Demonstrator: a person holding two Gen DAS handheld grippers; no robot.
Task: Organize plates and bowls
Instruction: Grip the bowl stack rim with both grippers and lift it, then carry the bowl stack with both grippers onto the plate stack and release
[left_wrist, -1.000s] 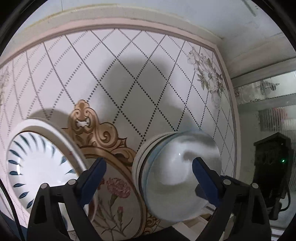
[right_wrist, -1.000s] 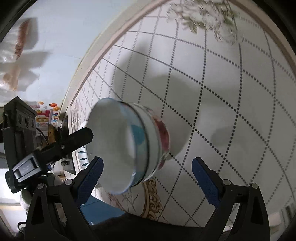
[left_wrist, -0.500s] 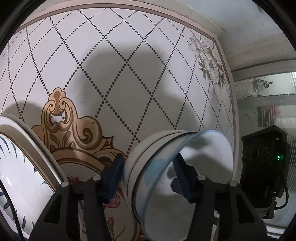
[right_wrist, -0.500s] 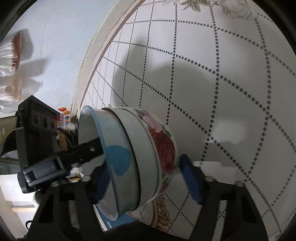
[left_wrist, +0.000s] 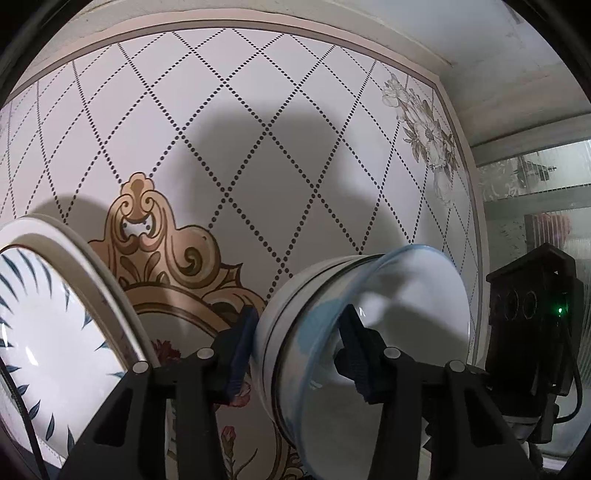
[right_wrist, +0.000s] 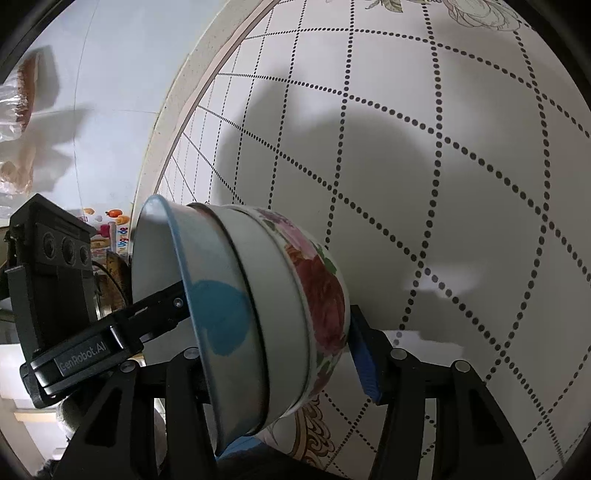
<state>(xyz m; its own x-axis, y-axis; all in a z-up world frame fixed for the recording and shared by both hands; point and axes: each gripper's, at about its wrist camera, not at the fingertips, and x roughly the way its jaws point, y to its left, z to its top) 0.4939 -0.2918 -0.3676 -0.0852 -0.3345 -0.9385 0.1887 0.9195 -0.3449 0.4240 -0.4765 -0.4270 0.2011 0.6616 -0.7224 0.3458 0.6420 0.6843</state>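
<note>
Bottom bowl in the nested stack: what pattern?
Red and pink roses with green leaves on white, on the bottom bowl. Right wrist view shows it best.

Left gripper (left_wrist: 297, 347) closing on stacked bowls (left_wrist: 354, 332).
One pad sat inside the rim, the other outside; a plate (left_wrist: 48, 332) stood left on the patterned tabletop (left_wrist: 258, 129).

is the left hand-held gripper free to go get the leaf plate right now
Probably not yet. The left hand-held gripper is closing across the wall of the nested bowls, one finger inside, one outside. The leaf plate sits unobstructed just beside it.
</note>
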